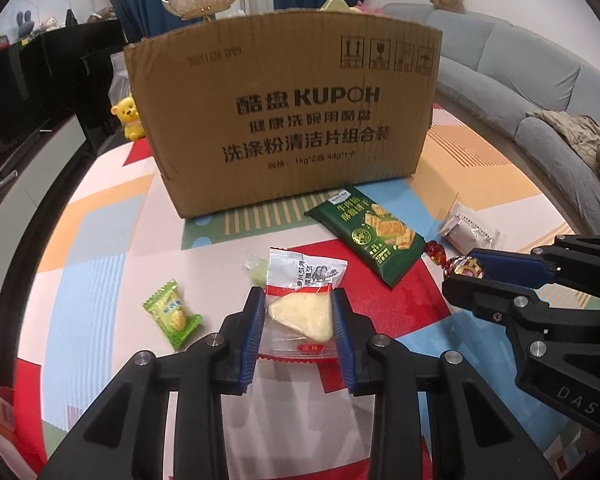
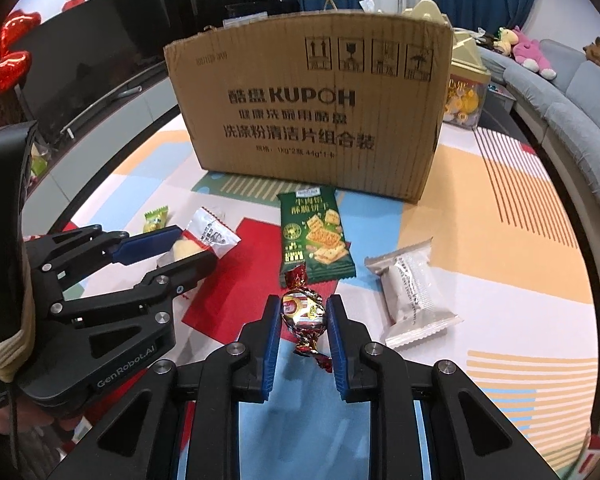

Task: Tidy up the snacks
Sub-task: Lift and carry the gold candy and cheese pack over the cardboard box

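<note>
- Two snacks are in hand at once, one per hand-held gripper, with the cardboard box (image 1: pixel 284 116) standing upright just behind the loose packets on the patterned table (image 1: pixel 100 216).
- Far left, a small green candy (image 1: pixel 172 314) lies alone on the table, well clear of either hand-held gripper; leave it for a later pass.
- The left hand-held gripper (image 1: pixel 299 312) is clenched on the clear cheese packet (image 1: pixel 304 300), its blue pads pressing the pale wedge from both sides. The grip looks central, so I judge it safe to lift straight up; the loose top flap will flop, so keep the packet level.
- A pale green sweet (image 1: pixel 257 272) sits just behind that packet, touching or nearly so. Rise vertically first to avoid dragging it along.
- In the middle, the green cracker pack (image 2: pixel 315 236) lies flat just before the box, near the path of both hands; carry over it, not through it.
- The right hand-held gripper (image 2: pixel 303 316) is grasping the foil-wrapped chocolate (image 2: pixel 303 314) by its round body, twisted ends free. Foil is slippery, so hold firm pressure and avoid tilting.
- Right of it, the grey-white wrapped cake (image 2: pixel 414 294) rests on the table, apart from the chocolate.
- The box wall is tall: both hands likely need to clear its top edge before releasing inside, one at a time to avoid collision.
</note>
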Demonstrator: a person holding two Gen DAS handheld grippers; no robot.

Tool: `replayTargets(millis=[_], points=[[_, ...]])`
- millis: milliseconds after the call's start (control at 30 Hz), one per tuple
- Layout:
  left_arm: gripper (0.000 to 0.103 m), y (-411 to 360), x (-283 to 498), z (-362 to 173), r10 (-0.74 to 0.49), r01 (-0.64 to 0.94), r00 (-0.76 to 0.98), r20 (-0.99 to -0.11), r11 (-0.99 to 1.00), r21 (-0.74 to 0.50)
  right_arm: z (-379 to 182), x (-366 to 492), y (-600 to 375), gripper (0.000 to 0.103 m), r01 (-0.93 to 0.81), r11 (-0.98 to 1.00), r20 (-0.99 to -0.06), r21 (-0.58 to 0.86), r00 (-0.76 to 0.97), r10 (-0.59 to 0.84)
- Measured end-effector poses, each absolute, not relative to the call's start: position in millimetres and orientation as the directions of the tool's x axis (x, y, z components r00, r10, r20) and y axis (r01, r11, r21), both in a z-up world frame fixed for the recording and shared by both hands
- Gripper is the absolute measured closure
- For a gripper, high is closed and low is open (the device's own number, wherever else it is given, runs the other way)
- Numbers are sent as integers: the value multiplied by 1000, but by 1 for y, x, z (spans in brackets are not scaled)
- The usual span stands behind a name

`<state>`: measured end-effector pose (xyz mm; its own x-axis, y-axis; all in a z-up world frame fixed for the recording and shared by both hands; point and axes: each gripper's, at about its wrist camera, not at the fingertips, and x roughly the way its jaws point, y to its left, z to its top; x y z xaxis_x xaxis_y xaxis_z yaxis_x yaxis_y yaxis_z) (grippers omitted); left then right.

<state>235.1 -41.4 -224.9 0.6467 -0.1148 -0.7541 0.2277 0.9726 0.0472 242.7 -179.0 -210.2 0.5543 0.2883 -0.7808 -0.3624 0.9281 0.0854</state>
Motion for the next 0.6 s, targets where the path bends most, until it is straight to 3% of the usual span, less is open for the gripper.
replayTargets(millis=[600], points=[[70,-37,216,-171,-63,170,705,-706,982,82,-156,232,-172,79,-347,938,-725,15,643,249]])
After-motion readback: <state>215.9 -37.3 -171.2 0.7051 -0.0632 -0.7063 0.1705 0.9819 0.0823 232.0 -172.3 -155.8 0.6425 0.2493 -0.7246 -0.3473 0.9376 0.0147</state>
